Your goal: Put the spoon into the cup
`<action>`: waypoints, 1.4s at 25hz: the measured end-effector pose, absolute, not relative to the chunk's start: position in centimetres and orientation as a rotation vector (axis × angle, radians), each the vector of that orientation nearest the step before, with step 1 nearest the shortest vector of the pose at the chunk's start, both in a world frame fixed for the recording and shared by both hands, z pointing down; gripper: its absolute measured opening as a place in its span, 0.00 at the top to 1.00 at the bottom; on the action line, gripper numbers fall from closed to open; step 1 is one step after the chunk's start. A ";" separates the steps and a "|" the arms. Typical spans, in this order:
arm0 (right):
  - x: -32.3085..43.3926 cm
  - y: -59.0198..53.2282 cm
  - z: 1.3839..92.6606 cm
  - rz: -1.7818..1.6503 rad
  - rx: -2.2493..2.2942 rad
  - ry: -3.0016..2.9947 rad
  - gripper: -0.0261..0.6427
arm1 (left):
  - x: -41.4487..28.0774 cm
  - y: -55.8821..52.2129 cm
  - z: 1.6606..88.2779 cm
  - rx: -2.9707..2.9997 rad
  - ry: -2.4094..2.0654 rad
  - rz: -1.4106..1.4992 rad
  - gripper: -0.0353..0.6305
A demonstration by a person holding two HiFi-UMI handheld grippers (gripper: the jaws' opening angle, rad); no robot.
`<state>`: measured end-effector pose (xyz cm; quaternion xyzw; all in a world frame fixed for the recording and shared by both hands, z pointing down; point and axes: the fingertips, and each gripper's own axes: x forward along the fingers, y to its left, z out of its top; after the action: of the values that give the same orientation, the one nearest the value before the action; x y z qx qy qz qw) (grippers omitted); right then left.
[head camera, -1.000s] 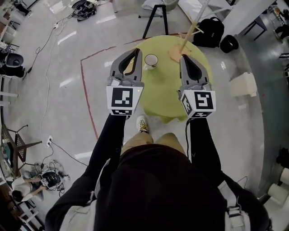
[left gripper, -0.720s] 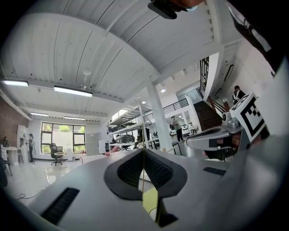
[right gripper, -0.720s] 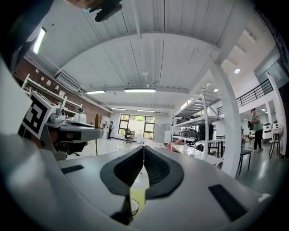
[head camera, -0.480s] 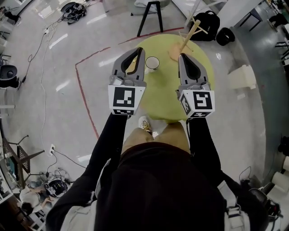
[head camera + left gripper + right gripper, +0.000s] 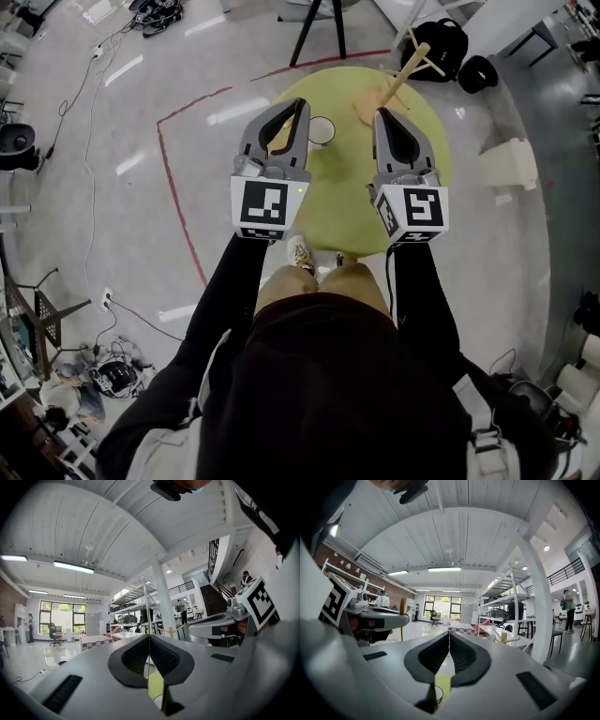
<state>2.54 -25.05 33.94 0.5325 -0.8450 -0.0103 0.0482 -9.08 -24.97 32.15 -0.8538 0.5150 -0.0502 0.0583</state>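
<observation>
Cup (image 5: 321, 129) upright, mouth up, on round table (image 5: 347, 211). Left gripper (image 5: 300, 103), right gripper (image 5: 382, 116): jaws pressed together, nothing between.

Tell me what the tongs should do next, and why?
Probably open the left tongs and ease down toward the table. They and the right tongs are shut with nothing between them, the cup waits close by, and I can't see the spoon yet.

**Yellow-green table (image 5: 347, 206), white cup (image 5: 322, 130)**
Grey left gripper (image 5: 296, 105) and right gripper (image 5: 381, 116) bear black-and-white square markers; red line (image 5: 180, 202) on pale floor (image 5: 112, 216).
</observation>
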 end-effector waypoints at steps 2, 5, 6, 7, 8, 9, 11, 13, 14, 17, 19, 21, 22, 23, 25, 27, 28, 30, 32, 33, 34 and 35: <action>2.8 -25.7 34.3 -0.018 1.621 -2.578 0.92 | -8.7 -25.4 32.4 -2.587 1.560 -0.161 0.92; 2.9 -26.3 34.9 0.006 1.612 -2.576 0.92 | -8.4 -26.0 33.1 -2.595 1.561 -0.179 0.92; 2.9 -26.5 35.1 0.013 1.606 -2.574 0.92 | -8.4 -26.2 33.3 -2.598 1.565 -0.185 0.92; 3.0 -26.6 35.3 0.020 1.601 -2.572 0.92 | -8.3 -26.4 33.6 -2.602 1.568 -0.190 0.92; 3.0 -26.8 35.5 0.027 1.596 -2.571 0.92 | -8.2 -26.6 33.9 -2.606 1.570 -0.195 0.92; 3.1 -26.9 35.6 0.034 1.592 -2.569 0.92 | -8.1 -26.8 34.2 -2.610 1.571 -0.200 0.92; 3.5 -27.1 36.0 0.047 1.585 -2.563 0.92 | -7.9 -27.2 35.0 -2.619 1.574 -0.203 0.92; 3.8 -27.4 36.7 0.060 1.572 -2.551 0.92 | -7.8 -27.8 35.9 -2.628 1.579 -0.196 0.92; 3.9 -27.5 37.1 0.066 1.563 -2.546 0.92 | -7.7 -28.0 36.5 -2.632 1.580 -0.195 0.92; 4.5 -27.7 38.4 0.083 1.543 -2.536 0.92 | -7.0 -28.6 38.2 -2.649 1.564 -0.199 0.92; 4.9 -27.8 38.9 0.094 1.537 -2.529 0.92 | -6.2 -28.7 39.3 -2.668 1.537 -0.194 0.92; 5.1 -28.1 39.4 0.098 1.526 -2.527 0.92 | -5.4 -28.9 40.5 -2.693 1.504 -0.193 0.92; 5.2 -28.3 39.6 0.103 1.522 -2.526 0.92 | -5.0 -29.0 41.1 -2.707 1.492 -0.197 0.92; 5.3 -28.5 39.8 0.103 1.518 -2.526 0.92 | -4.7 -29.1 41.8 -2.721 1.482 -0.203 0.92; 5.6 -28.8 40.2 0.103 1.513 -2.522 0.92 | -4.3 -29.2 43.1 -2.744 1.470 -0.220 0.92; 6.0 -29.1 40.7 0.114 1.513 -2.513 0.92 | -3.9 -29.3 44.4 -2.765 1.470 -0.236 0.92; 6.1 -29.2 40.9 0.120 1.514 -2.508 0.92 | -3.8 -29.4 45.1 -2.776 1.475 -0.243 0.92; 6.5 -29.3 41.5 0.133 1.514 -2.498 0.92 | -3.8 -29.6 46.2 -2.797 1.498 -0.248 0.92; 6.8 -29.2 42.1 0.148 1.515 -2.488 0.92 | -3.8 -29.7 47.3 -2.810 1.526 -0.252 0.92; 7.0 -29.2 42.3 0.155 1.514 -2.483 0.92 | -3.8 -29.8 47.9 -2.815 1.536 -0.260 0.92; 7.1 -29.2 42.6 0.162 1.512 -2.479 0.92 | -3.7 -29.9 48.5 -2.821 1.544 -0.270 0.92; 7.1 -29.2 42.9 0.169 1.509 -2.476 0.92 | -3.7 -30.1 49.1 -2.826 1.549 -0.280 0.92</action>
<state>7.12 -29.24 42.90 0.5161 -0.8464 0.0578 0.1183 -3.74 -30.06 49.07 -0.8727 0.4783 -0.0864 -0.0466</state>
